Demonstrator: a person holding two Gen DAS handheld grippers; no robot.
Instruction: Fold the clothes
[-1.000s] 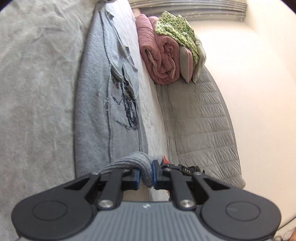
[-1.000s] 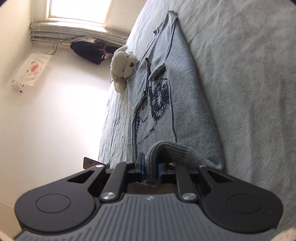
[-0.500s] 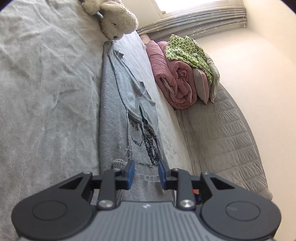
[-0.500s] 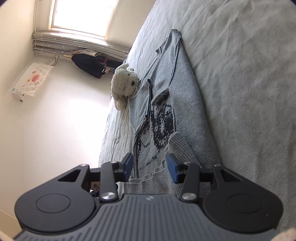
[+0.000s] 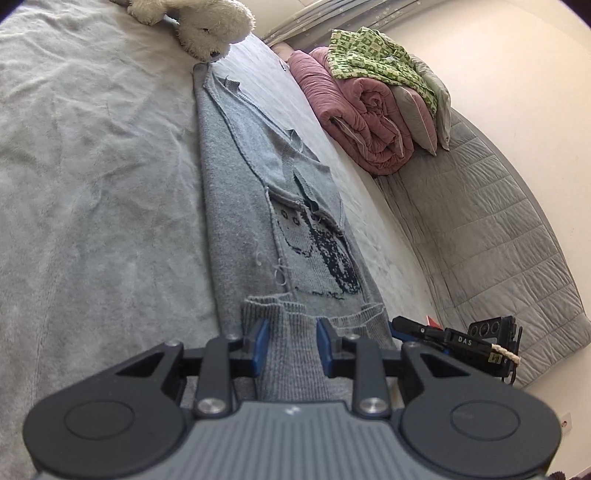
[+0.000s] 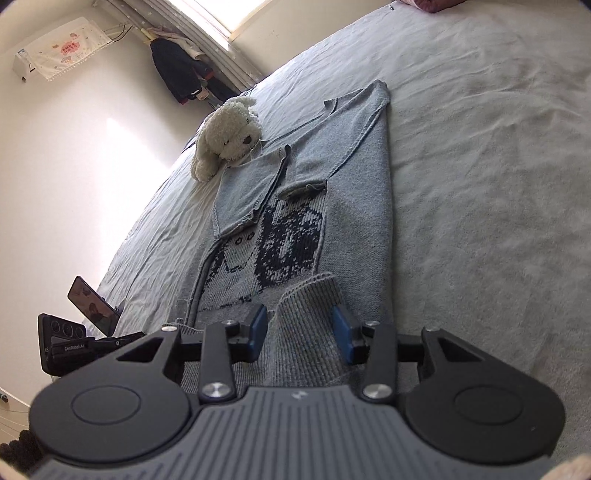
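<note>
Left wrist view: left tongs [image 5: 290,345] parted, blue pads either side of the ribbed hem of a grey knit sweater [image 5: 240,206] with dark pattern, not clamping it. Right tongs [image 6: 300,332] likewise spread wide over the turned-back hem. Sweater lies lengthwise, sleeves folded in, on the grey bed [image 6: 498,184]; white plush dog [image 6: 225,136] beside its far end.

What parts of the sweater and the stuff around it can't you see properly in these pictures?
- Left wrist view: the sweater hem's near end is hidden behind the left gripper.
- Right wrist view: the right gripper hides the hem likewise.
- Left wrist view: the plush dog is cut off by the top edge.
- Right wrist view: the phone screen is too small to read.
</note>
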